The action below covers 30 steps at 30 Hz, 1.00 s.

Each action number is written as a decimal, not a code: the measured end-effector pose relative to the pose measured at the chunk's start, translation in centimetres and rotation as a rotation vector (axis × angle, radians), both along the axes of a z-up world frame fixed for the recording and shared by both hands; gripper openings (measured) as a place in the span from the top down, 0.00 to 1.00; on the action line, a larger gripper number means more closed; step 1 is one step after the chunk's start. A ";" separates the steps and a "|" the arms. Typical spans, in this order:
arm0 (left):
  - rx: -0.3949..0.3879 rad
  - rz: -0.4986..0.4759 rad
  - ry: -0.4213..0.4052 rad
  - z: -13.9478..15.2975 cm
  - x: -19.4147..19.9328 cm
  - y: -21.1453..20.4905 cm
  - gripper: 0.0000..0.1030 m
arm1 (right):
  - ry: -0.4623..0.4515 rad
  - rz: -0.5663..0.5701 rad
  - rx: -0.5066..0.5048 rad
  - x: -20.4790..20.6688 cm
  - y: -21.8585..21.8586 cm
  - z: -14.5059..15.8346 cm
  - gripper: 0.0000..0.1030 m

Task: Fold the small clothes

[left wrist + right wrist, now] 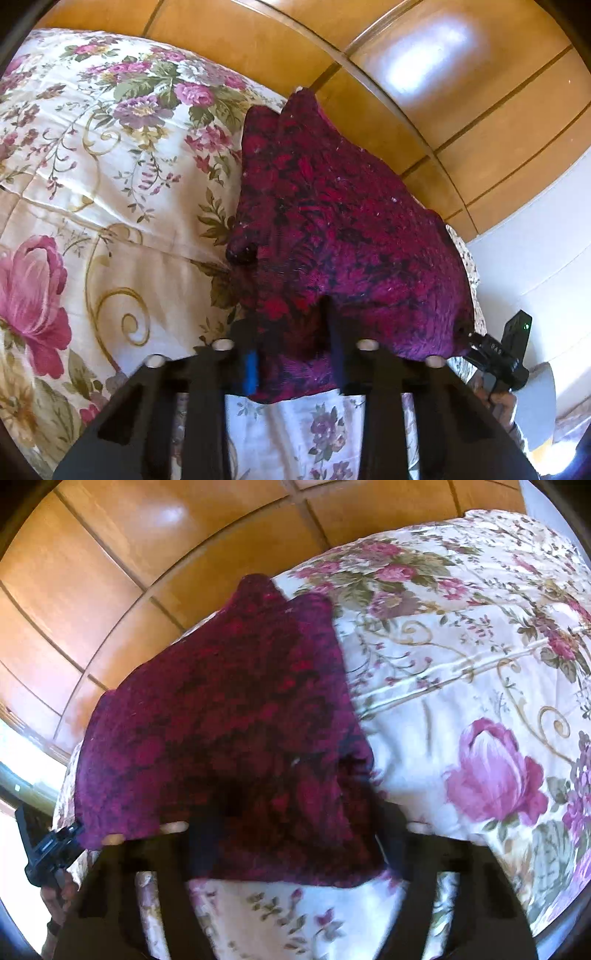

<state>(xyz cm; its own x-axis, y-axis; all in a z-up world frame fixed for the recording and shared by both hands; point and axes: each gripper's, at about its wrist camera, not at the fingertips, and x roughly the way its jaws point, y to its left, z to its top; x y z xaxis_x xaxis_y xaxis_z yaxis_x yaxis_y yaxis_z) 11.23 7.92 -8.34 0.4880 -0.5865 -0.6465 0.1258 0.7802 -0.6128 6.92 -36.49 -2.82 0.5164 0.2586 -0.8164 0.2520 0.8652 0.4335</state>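
A small dark magenta and red knitted garment (pixel 332 229) is held up over a bed with a floral cover (pixel 92 177). Its far end hangs down toward the bed. My left gripper (pixel 291 321) is shut on the garment's near edge, the cloth bunched between the two fingers. In the right wrist view the same garment (pixel 229 709) drapes over my right gripper (pixel 291 812), which is shut on its near edge; the fingertips are hidden under the cloth. The right gripper's body (pixel 506 354) shows at the right edge of the left wrist view.
The floral bedcover (pixel 461 664) fills the space under and beside the garment. A polished wooden floor (pixel 424 92) lies beyond the bed's edge. A white wall or furniture panel (pixel 546 240) stands at the right of the left wrist view.
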 end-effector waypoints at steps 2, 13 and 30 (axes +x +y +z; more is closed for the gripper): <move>0.010 0.001 -0.015 0.8 -0.4 0.1 0.82 | -0.016 0.006 -0.002 -0.5 0.1 1.0 0.73; 0.018 -0.046 -0.036 3.4 -7.3 1.5 0.90 | -0.010 0.081 -0.003 -8.1 1.0 4.6 0.79; 0.032 0.009 -0.072 5.1 -0.2 2.5 0.68 | -0.073 0.008 -0.111 0.0 -0.2 6.2 0.32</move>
<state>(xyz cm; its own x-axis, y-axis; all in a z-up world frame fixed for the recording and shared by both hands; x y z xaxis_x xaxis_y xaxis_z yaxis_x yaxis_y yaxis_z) 10.99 10.40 -3.20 0.5391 -0.5613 -0.6279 0.1621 0.8007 -0.5766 6.94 -36.65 3.37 0.5734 0.1726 -0.8009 0.2166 0.9108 0.3514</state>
